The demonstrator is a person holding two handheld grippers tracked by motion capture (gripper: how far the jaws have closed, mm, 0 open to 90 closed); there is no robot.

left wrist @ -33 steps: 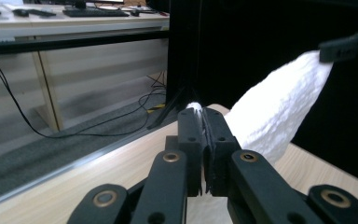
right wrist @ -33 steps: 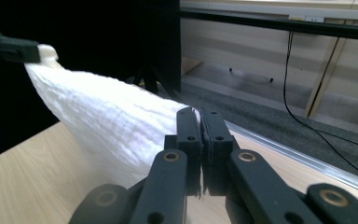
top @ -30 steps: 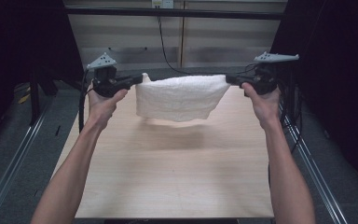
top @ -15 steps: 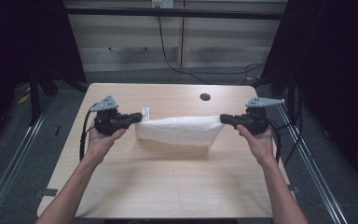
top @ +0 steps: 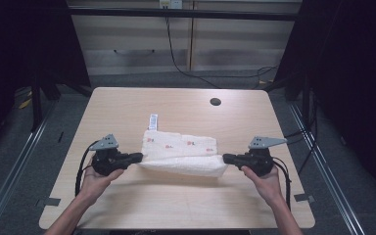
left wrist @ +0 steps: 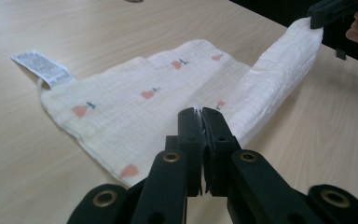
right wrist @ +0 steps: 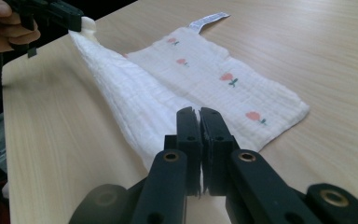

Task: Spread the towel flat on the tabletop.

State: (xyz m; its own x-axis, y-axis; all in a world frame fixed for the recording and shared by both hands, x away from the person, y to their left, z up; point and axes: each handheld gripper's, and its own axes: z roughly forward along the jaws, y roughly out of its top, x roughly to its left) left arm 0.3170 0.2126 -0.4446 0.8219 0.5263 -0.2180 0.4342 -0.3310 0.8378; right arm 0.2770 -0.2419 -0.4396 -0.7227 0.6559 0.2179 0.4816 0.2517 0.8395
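Note:
A white muslin cloth [top: 181, 152] printed with small red fruits lies partly on the wooden table [top: 127, 107]. Its far half is flat on the table, and its near edge is lifted and stretched between the two grippers. My left gripper [top: 139, 157] is shut on the near left corner and my right gripper [top: 225, 158] on the near right corner. In the left gripper view, the jaws [left wrist: 201, 114] pinch the cloth [left wrist: 135, 102], and the other gripper [left wrist: 335, 9] holds the far corner. The right gripper view mirrors this: my jaws [right wrist: 199, 114] are closed on the cloth [right wrist: 214, 79].
A white care label [top: 152, 120] sticks out from the cloth's far left corner. A round cable hole [top: 215, 102] sits near the table's far edge. Dark floor and metal rails flank the table, with a cabinet behind it.
Both grippers have come down and toward the person with the cloth stretched between them. The cloth hung in the air before; its far half now rests flat on the table.

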